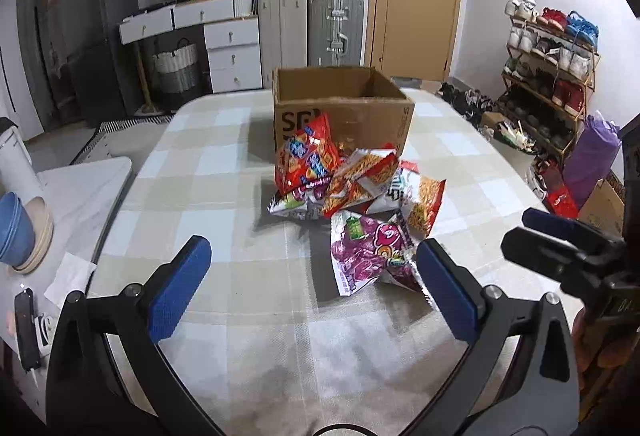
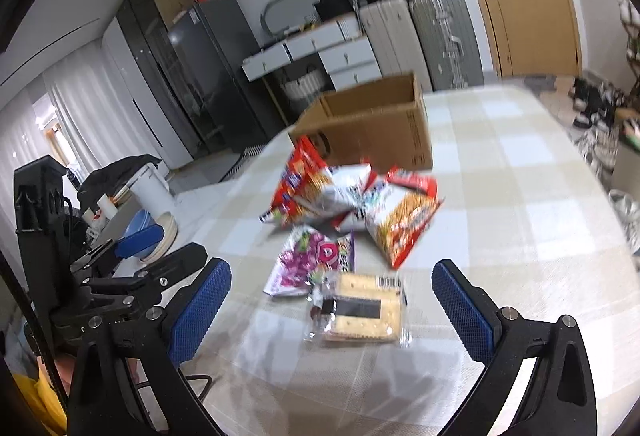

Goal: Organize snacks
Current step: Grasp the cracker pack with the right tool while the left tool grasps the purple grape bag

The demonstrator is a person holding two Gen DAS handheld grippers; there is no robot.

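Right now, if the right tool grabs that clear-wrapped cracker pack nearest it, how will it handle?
The cracker pack lies flat between the open fingers of the right tool, so it would probably lift as a stiff slab. Its clear wrap looks glossy and loose at the ends, so it may slip. The crackers are likely brittle; a hard squeeze could crack them.

Right gripper wide apart, nothing held, above the checked table. Cracker pack lies between its fingers; purple bag beyond, then cardboard box.
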